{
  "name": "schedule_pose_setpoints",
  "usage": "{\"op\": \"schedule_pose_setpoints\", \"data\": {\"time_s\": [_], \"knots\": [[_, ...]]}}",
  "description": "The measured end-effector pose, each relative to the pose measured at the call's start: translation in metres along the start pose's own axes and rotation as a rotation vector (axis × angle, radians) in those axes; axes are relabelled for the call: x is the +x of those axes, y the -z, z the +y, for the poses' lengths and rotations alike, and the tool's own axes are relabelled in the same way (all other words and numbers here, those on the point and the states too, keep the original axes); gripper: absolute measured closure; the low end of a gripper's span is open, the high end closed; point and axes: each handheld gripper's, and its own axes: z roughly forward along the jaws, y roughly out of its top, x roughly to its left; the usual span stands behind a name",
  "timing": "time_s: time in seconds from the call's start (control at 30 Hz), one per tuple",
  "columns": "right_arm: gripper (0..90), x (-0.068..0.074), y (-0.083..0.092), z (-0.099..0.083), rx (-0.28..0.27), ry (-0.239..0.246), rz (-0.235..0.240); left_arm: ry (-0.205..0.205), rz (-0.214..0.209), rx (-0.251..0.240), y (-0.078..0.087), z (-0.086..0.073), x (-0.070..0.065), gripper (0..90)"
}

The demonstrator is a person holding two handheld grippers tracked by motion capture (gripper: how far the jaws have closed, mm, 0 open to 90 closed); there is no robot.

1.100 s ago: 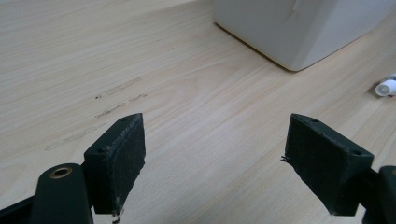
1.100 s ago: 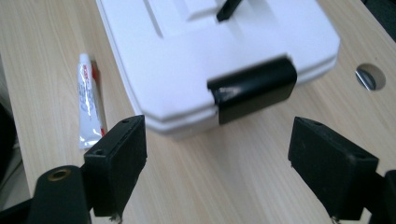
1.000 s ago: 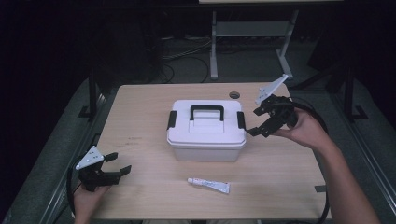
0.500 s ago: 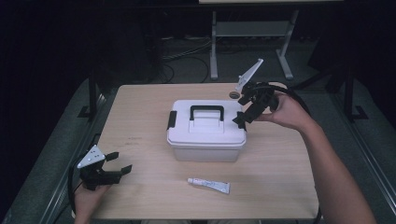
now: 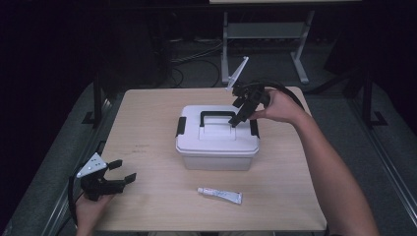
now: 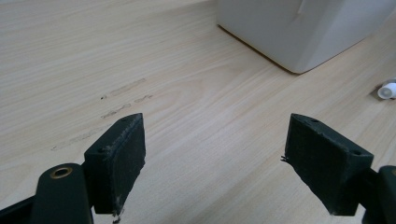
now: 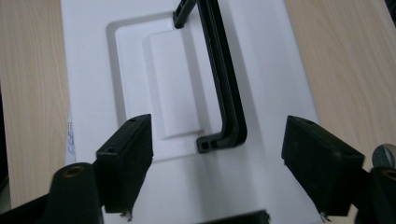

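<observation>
Fingers spread wide on the left gripper (image 5: pixel 117 176), down at about eight o'clock on the desk (image 5: pixel 147 123), nothing between them, pointing across bare wood toward the box. In the left gripper view the fingers (image 6: pixel 119 156) frame only wood grain, with a corner of the white box ahead and a white cap at the right edge.

Moving right: the white storage box (image 5: pixel 216 147) sits at the desk's centre, lid closed, a black latch on each end, and a black handle (image 5: pixel 217 116) lying flat in its recess on top. It looks like hard, smooth plastic, rigid and probably light unless packed. The walls offer slippery purchase, so that handle is the natural hold. Since it lies flat, though, it would first need tipping up.

At six o'clock from the box lies a small tube (image 5: pixel 220 195), soft-bodied and easily squashed; best pinched gently across its middle.

Further right, the right gripper (image 5: pixel 239 118) hovers over the lid's right end, its fingers (image 7: pixel 126 161) apart, with the handle's near corner between them in its own view.
</observation>
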Motion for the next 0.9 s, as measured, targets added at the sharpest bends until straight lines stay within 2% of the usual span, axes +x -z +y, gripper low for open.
{"op": "schedule_pose_setpoints", "data": {"time_s": [0.4,0.63,0.7,0.73,0.9], "knots": [[42.5,-0.007,-0.018,0.027,0.022,0.052,0.067,0.002,-0.008,-0.002,0.000,0.000,0.000,20.3],[60.2,-0.010,-0.027,0.034,0.023,0.069,0.111,0.004,-0.006,-0.005,0.002,0.000,0.001,20.3],[61.9,-0.010,-0.027,0.035,0.023,0.066,0.113,0.003,-0.006,-0.005,0.002,0.000,0.001,20.3],[66.4,-0.010,-0.028,0.036,0.017,0.065,0.120,0.001,-0.006,-0.005,0.002,0.000,0.001,20.3],[76.1,-0.010,-0.029,0.036,0.009,0.072,0.132,0.004,-0.007,-0.005,0.001,0.000,0.001,20.3]]}}
